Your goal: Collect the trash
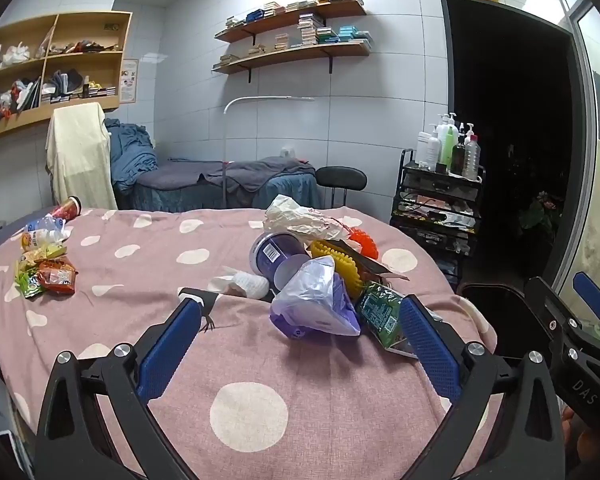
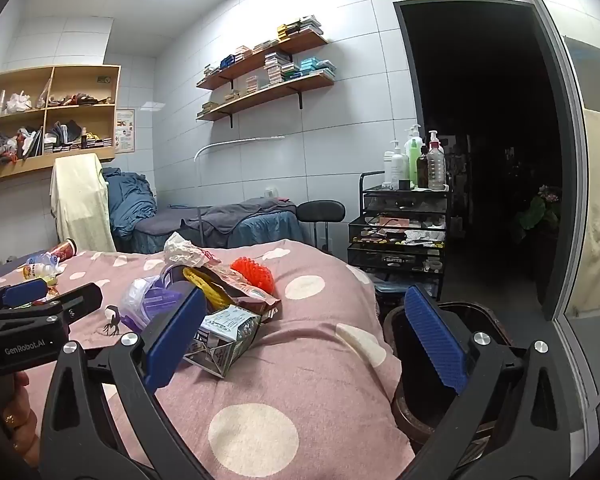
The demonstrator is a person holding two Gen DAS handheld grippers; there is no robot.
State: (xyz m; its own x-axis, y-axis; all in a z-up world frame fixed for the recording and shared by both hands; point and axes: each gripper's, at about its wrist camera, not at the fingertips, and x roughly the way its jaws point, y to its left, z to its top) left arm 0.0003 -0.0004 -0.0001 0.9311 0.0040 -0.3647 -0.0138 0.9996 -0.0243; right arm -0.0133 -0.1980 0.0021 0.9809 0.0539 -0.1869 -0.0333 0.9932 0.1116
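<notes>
Both grippers' fingers (image 1: 172,344) gape wide, short of the trash pile (image 1: 316,276).

We see white tiled walls (image 1: 380,92); wooden wall shelves (image 1: 296,54) at twelve o'clock; a cubby shelf (image 1: 56,64) at ten; a massage bed (image 1: 236,184) below; a black cart (image 1: 440,200) and dark doorway (image 1: 512,140) at two.

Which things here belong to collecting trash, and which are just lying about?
Job:
purple plastic bag
green carton
purple tub
crumpled paper
snack wrappers
bin
left claw and right claw, both open

Lying about:
bottles on the cart
wall shelves
black stool
</notes>
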